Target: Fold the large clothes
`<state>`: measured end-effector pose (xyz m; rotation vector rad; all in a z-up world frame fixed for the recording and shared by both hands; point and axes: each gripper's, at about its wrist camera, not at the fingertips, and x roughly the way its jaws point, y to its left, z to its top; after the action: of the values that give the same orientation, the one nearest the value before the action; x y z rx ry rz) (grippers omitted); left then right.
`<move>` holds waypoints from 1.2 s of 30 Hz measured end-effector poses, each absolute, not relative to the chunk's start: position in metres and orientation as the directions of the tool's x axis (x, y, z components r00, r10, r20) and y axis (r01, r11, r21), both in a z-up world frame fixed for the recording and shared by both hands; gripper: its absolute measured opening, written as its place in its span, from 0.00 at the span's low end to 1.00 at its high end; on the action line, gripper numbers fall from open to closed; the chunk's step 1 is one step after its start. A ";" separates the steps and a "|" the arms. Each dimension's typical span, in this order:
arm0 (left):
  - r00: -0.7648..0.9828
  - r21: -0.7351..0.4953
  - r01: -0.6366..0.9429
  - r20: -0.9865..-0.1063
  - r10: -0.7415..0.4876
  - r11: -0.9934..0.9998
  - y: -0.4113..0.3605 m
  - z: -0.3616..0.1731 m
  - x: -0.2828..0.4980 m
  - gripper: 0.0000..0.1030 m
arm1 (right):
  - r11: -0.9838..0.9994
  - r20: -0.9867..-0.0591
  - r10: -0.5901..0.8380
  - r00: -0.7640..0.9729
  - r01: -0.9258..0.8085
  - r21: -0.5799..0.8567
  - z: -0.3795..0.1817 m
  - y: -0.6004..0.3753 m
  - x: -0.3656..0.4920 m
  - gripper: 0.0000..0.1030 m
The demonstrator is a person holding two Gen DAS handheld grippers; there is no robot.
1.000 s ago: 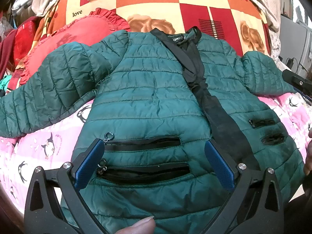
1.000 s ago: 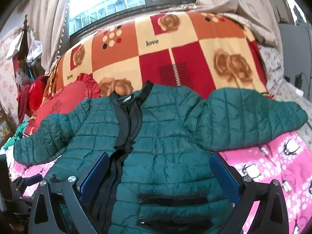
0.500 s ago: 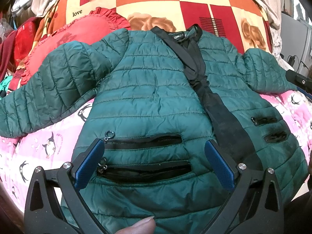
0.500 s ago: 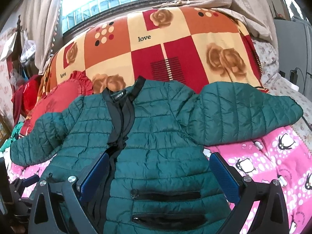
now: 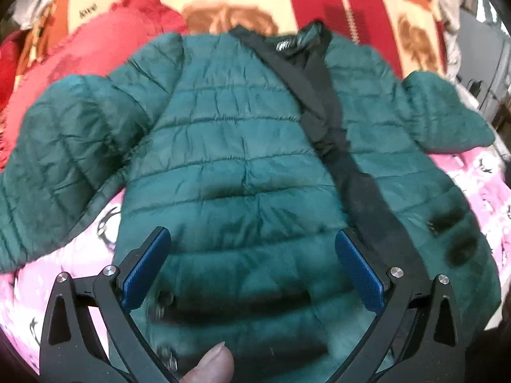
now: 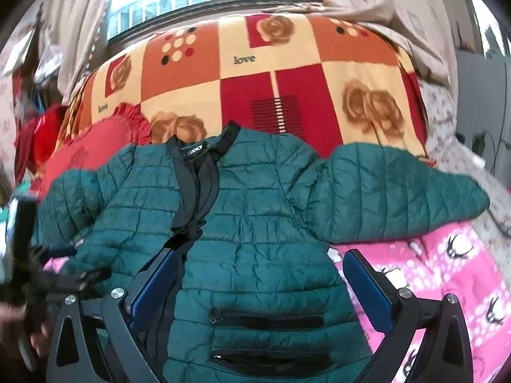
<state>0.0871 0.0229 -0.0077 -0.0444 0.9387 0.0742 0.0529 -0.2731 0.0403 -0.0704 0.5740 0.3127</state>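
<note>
Two grippers, left gripper [image 5: 252, 271] and right gripper [image 6: 260, 284], both spread wide, empty, above flat green jacket [image 6: 262, 223]

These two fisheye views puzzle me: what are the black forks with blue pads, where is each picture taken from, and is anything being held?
Each fork is a hand-held gripper that a person carries, one per hand, with a camera looking forward along its two fingers. One picture comes from the left hand-held gripper, the other from the right hand-held gripper. Both are open and hold nothing. Ahead lies a green quilted jacket, front up with sleeves spread, on a pink penguin-print sheet. Behind it are a red cushion and a checked blanket.
</note>
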 end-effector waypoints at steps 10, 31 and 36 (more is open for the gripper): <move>0.545 0.004 -0.155 -0.834 0.089 0.988 0.033 -0.043 0.105 1.00 | 0.953 -0.580 0.265 0.770 -0.300 0.038 0.037 -0.276 0.060 0.99; 0.559 0.052 -0.159 -0.818 0.133 0.986 0.029 -0.047 0.099 1.00 | 0.945 -0.615 0.288 0.734 -0.322 0.059 0.027 -0.261 0.062 0.99; 0.565 0.068 -0.157 -0.812 0.146 0.985 0.021 -0.047 0.099 1.00 | 0.947 -0.613 0.286 0.737 -0.314 0.064 0.027 -0.260 0.061 0.99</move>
<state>0.0990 0.0213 -0.0468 -0.0117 0.9534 0.1780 0.0612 -0.2602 0.0270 -0.0450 0.6657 0.3297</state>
